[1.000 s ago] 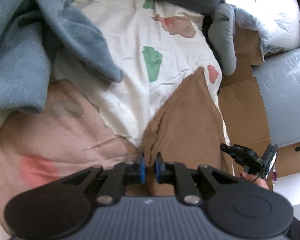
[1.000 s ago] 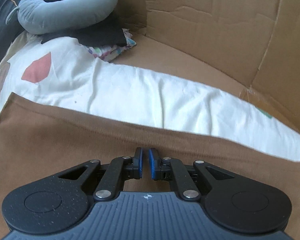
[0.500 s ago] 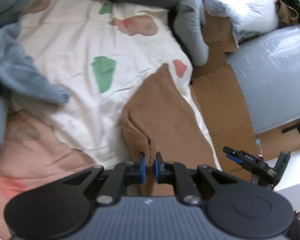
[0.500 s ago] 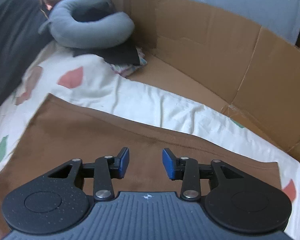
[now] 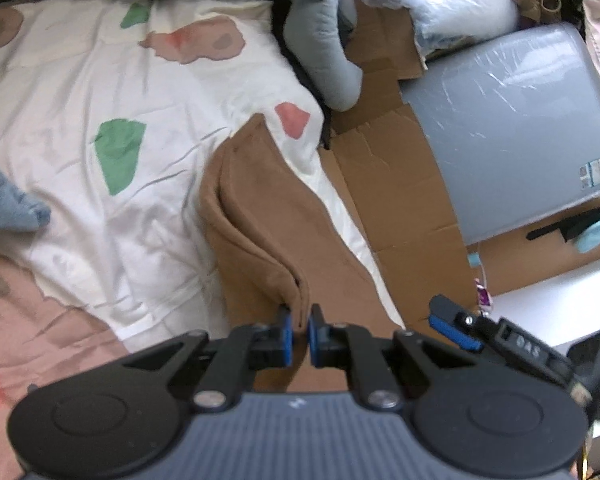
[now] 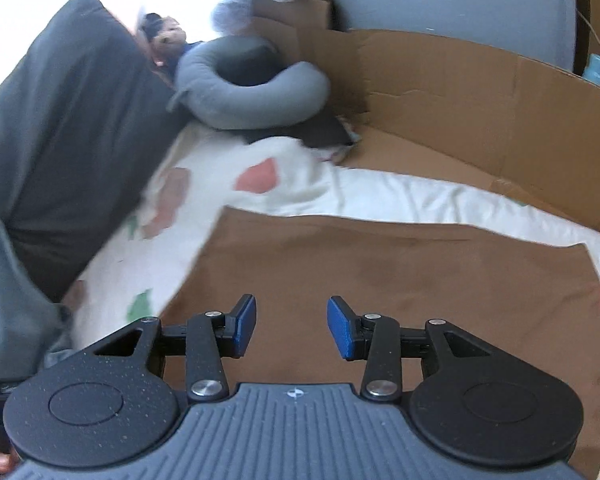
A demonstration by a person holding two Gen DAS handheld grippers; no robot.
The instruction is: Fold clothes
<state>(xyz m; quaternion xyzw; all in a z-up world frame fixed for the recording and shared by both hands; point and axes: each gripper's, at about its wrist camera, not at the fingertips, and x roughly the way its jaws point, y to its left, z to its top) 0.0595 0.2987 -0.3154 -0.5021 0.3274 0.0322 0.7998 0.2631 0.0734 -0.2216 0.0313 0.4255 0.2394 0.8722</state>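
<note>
My left gripper [image 5: 299, 330] has its blue-padded jaws pressed together on a doubled fold of the brown fleece garment [image 5: 260, 216], pinching the edge so that the cloth rises from the bed up to the pads. From that pinch the brown fabric runs away across the bed to a pointed corner near a red patch on the sheet. My right gripper [image 6: 291, 326] stands with its jaws spread apart and nothing between them; it hovers above the flat part of the same brown fleece garment [image 6: 400, 272], not touching it. In the left view the tip of my right gripper [image 5: 456, 326] shows at the lower right, beside the brown cloth.

The garment lies on a white bed sheet with green, red and pinkish-brown blotches [image 5: 112, 92]. A crumpled blue-grey fleece cloth [image 5: 8, 208] sits at the left edge of the sheet. Beyond the garment a grey U-shaped neck pillow [image 6: 252, 92] rests against a dark grey cushion [image 6: 68, 120]. Flattened brown cardboard [image 6: 480, 96] lines the far side of the bed, and a grey plastic-wrapped panel [image 5: 516, 120] lies just beside it
</note>
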